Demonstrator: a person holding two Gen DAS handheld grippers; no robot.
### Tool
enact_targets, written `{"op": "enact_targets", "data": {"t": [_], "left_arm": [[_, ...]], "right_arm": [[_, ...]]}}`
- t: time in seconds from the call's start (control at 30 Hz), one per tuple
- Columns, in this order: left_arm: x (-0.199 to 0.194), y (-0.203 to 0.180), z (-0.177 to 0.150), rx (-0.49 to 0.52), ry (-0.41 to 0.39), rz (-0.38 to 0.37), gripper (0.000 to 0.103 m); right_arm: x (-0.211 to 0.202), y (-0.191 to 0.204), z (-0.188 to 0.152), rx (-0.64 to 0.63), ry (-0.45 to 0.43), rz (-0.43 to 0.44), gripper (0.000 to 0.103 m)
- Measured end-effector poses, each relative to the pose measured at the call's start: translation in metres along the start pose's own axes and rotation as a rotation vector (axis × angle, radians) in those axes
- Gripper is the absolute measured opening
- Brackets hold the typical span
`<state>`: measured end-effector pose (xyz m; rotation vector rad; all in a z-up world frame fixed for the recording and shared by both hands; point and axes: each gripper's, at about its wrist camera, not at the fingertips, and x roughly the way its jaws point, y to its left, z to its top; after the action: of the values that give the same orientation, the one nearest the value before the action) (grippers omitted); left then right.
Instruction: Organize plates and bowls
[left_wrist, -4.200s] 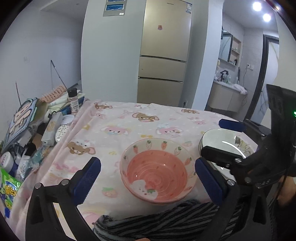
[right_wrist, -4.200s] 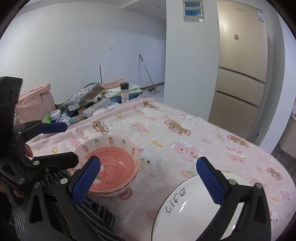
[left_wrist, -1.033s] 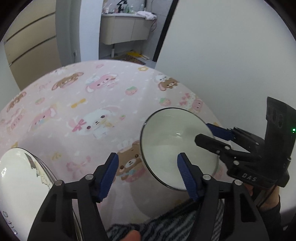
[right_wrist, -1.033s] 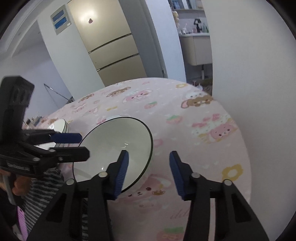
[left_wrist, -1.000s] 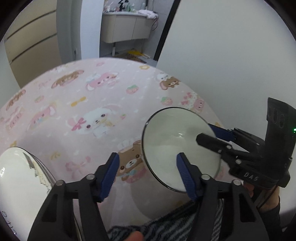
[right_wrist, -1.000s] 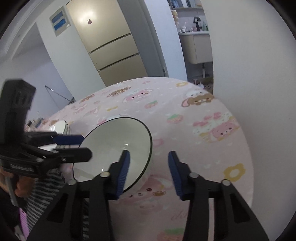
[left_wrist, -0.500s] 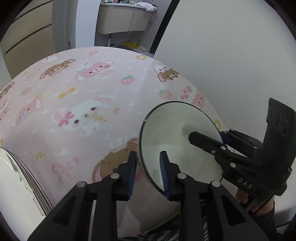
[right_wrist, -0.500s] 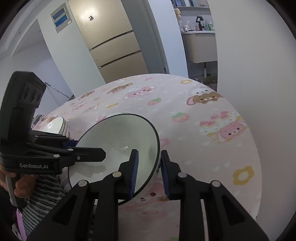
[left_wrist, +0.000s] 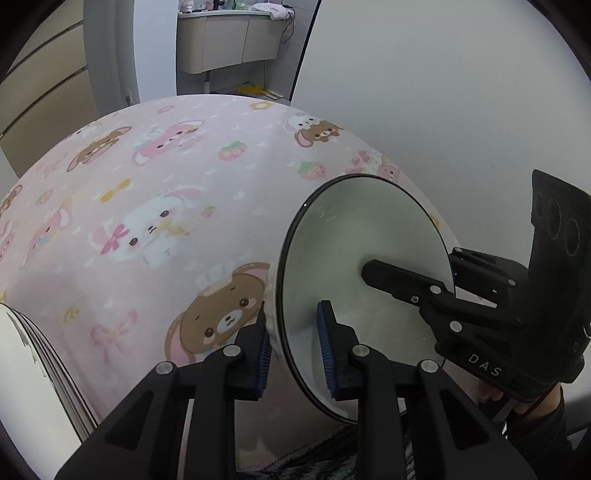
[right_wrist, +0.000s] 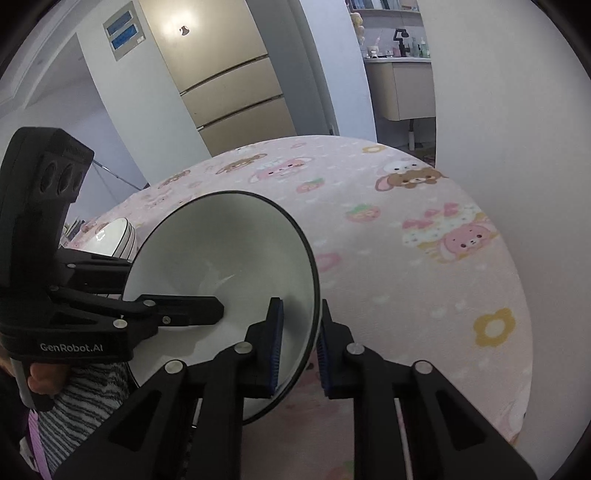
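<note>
A white bowl with a thin dark rim (left_wrist: 354, 236) is held up off the pink cartoon tablecloth (left_wrist: 147, 192), tilted on edge. My left gripper (left_wrist: 293, 343) is shut on its near left rim. My right gripper (right_wrist: 297, 343) is shut on the opposite rim of the same bowl (right_wrist: 221, 251). Each gripper shows in the other's view, the right one (left_wrist: 454, 291) at the bowl's right side, the left one (right_wrist: 207, 308) at the bowl's left side. A stack of white plates (left_wrist: 33, 373) sits at the lower left of the left wrist view and shows small in the right wrist view (right_wrist: 118, 236).
A white wall (left_wrist: 443, 110) stands close along the table's right edge. A beige fridge (right_wrist: 229, 85) and a bathroom cabinet (left_wrist: 225, 40) lie beyond the table. A striped sleeve (right_wrist: 77, 391) is at the near edge.
Both grippers closed on the white bowl's rim from opposite sides. The bowl has come up off the cloth and tipped onto its edge.
</note>
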<state>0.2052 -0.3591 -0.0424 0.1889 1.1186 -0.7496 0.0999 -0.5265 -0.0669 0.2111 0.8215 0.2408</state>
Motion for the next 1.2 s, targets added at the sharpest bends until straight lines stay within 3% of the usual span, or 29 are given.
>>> {"op": "enact_targets", "data": {"t": [0.17,0.3,0.6,0.87,1.2], "left_arm": [[-0.009,0.001,-0.003,0.018,-0.024,0.017,0.013],[-0.024,0.002,-0.004,0.032,-0.07,0.03,0.013],[-0.107,-0.004,-0.011,0.061,-0.244,0.095,0.012],[-0.184,0.017,-0.045,0.003,-0.368,0.21,0.012],[-0.284,0.073,-0.12,-0.153,-0.503,0.34,0.012]], "right_arm": [[-0.011,-0.003,0.001,0.007,-0.056,0.037,0.011],[-0.021,0.015,0.009,-0.064,-0.082,0.002,0.01],[-0.061,0.05,0.04,-0.107,-0.194,0.09,0.011],[-0.075,0.121,0.064,-0.2,-0.244,0.201,0.012],[-0.065,0.235,0.078,-0.346,-0.262,0.368,0.012]]}}
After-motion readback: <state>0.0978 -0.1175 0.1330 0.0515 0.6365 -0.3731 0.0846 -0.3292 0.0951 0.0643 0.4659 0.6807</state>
